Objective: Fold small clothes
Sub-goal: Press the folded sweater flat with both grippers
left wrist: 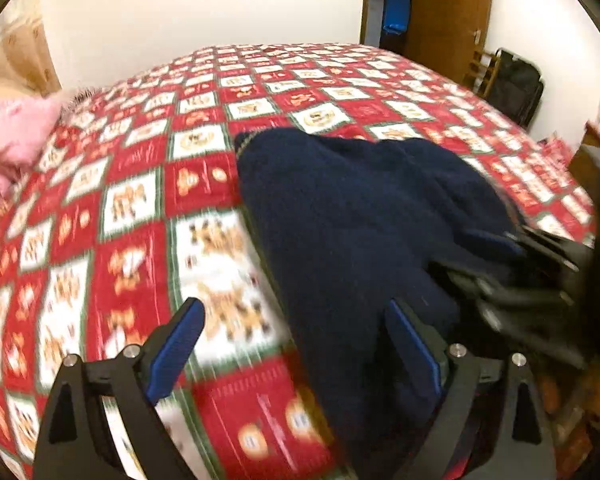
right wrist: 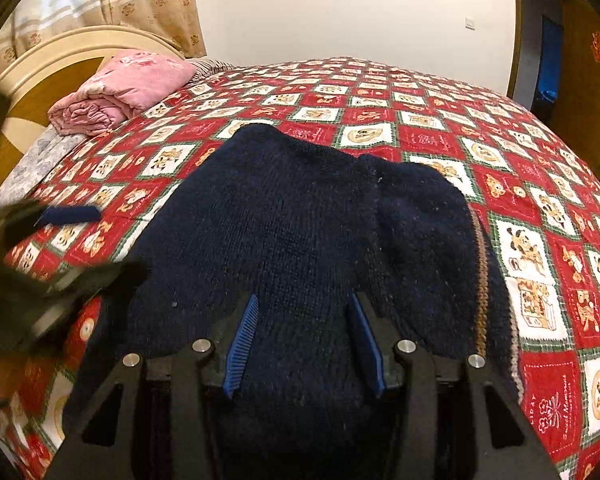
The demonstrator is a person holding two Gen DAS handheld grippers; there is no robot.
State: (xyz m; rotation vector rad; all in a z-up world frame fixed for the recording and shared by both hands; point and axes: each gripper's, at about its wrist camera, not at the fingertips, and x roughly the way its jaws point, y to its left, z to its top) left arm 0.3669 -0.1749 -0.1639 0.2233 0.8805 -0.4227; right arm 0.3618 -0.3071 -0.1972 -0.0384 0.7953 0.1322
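While the dark navy knitted sweater [right wrist: 300,220] lies spread on the bed's red, white and green checked quilt with cartoon squares [right wrist: 440,128], both tools hang above its near end; the left hand-held gripper [left wrist: 296,344] stands wide and released, its left blue pad over bare quilt and its right blue pad over the sweater's edge, nothing pinched between them; the right hand-held gripper [right wrist: 304,344] has its jaws partly apart, pointing down over the middle of the knit, and whether the blue pads touch the wool I cannot tell, though no fold is visibly caught between them; in the left wrist view the right tool shows as a blurred black shape at the sweater's right side, and in the right wrist view the left one blurs at the left edge; a tan and brown striped band [right wrist: 482,272] runs along the sweater's right edge; a rolled pink quilted blanket [right wrist: 120,92] sits near the cream and wood headboard [right wrist: 52,60], well apart from the sweater; a brown wooden door [left wrist: 448,8] stands beyond the bed.
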